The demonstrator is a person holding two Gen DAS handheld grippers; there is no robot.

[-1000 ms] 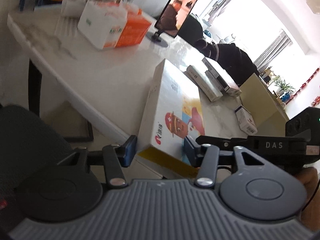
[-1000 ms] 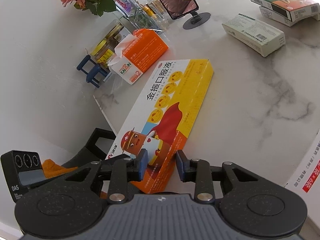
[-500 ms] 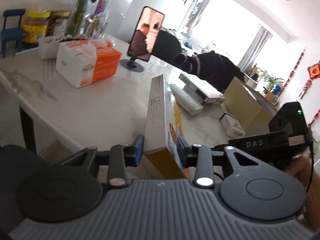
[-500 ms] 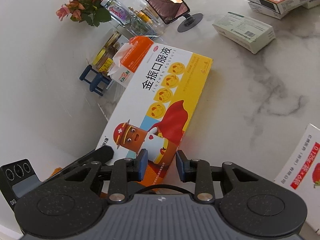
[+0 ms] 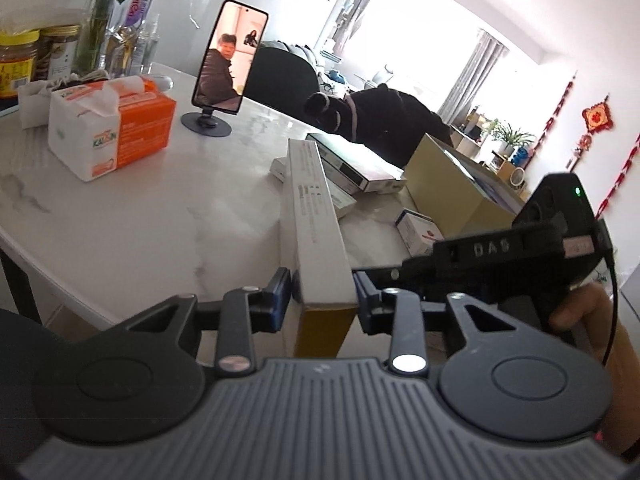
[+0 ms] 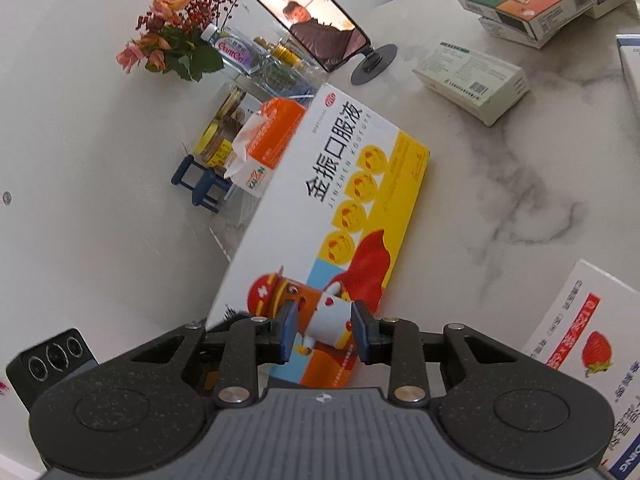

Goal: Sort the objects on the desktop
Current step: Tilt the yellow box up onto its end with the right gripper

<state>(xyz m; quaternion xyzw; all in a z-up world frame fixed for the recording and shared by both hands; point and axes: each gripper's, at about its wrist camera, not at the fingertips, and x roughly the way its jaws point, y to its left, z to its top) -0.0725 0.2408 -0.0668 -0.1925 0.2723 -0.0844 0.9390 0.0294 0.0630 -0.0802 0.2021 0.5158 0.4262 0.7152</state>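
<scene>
Left gripper (image 5: 322, 298): lower centre of the left wrist view, jaws clamped on the narrow edge of the large medicine box (image 5: 314, 236), which stands on edge, near end past the marble table (image 5: 140, 216) rim. Right gripper (image 6: 323, 332): lower centre of the right wrist view, jaws parted, in front of the box's printed face (image 6: 340, 208); contact cannot be told. Tissue pack (image 5: 110, 128): upper left. Phone on stand (image 5: 230, 58): upper centre. Smaller medicine boxes (image 6: 470, 80): upper right. Strawberry-print box (image 6: 580, 344): lower right.
</scene>
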